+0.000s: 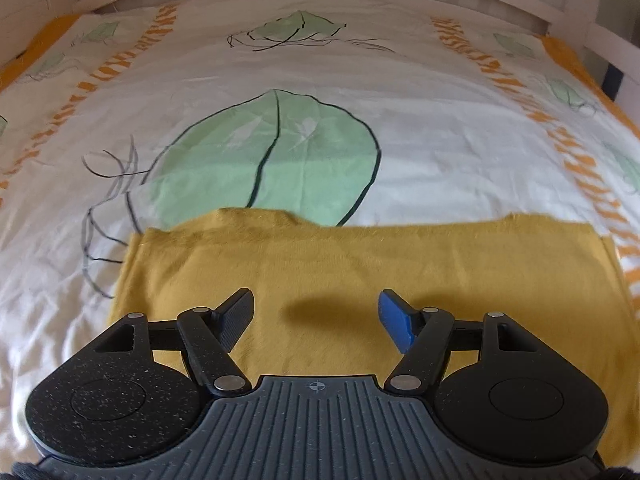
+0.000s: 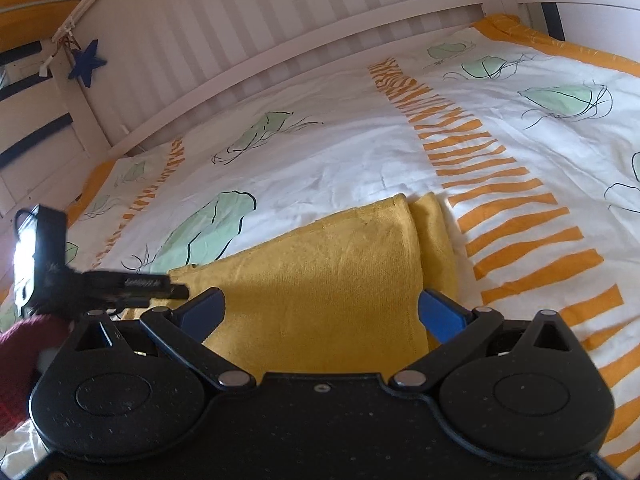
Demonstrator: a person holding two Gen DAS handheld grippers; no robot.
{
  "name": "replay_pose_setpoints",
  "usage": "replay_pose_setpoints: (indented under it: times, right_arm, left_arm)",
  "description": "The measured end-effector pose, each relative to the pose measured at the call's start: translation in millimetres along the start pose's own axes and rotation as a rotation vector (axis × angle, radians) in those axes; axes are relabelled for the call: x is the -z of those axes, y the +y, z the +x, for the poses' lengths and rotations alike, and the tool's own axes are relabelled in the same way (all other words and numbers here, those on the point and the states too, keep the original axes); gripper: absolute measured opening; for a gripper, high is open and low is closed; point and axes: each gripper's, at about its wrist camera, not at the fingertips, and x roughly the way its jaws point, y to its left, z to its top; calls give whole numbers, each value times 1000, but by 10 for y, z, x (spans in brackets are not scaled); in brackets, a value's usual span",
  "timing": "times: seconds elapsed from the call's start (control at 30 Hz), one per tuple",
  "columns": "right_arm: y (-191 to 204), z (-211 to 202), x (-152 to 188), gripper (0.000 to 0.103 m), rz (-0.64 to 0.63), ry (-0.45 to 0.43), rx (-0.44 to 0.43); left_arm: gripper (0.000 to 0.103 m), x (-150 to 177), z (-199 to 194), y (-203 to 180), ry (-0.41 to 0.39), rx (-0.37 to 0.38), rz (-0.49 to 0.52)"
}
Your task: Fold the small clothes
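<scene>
While both hand-held grippers, left (image 1: 316,320) and right (image 2: 322,312), hover spread wide, the fuzzy mustard garment (image 1: 360,276) lies apparently folded; only the right view shows a blue star (image 2: 87,63).

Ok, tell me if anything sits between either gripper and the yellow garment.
Nothing visible does. The left gripper and the right gripper are both open directly over the yellow garment, with only its bare fabric between the fingers. The bedspread around it shows no other items.

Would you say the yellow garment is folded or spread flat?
Folded: the garment shows a doubled layer along its right edge.
</scene>
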Motion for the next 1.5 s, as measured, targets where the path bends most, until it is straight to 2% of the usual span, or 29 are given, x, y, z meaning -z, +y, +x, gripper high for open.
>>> replay_pose_setpoints:
  times: [0.17,0.37,0.53,0.7,0.8,0.93,1.03,1.23,1.5]
  right_arm:
    - [-46,-1,-16,102,20,1,-2]
    - [-100,-1,-19,102,49,6,-7]
    - [-223,37,-68,102,83,18,9]
    - [-528,129,-202,102,185,64,21]
    - [-772,272,-250,102,289,134,-23]
    - [-1030,534,-212,103,442,241,-168]
    - [-1035,689,-212,103,413,267,-200]
    - [-983,839,-229,103,321,262,-260]
    - [-969,854,-254,103,281,272,-273]
  left_arm:
    - [68,30,140,-96,61,43,8]
    - [71,55,245,-155,106,21,45]
    - [77,63,277,-104,113,29,15]
    - [79,58,287,-114,113,24,13]
    - [79,65,295,-102,107,25,7]
    - [80,72,295,-102,101,23,4]
    - [79,64,295,-102,102,23,-1]
    - [77,55,208,-58,125,50,-23]
    - [77,384,-224,-123,160,109,-23]
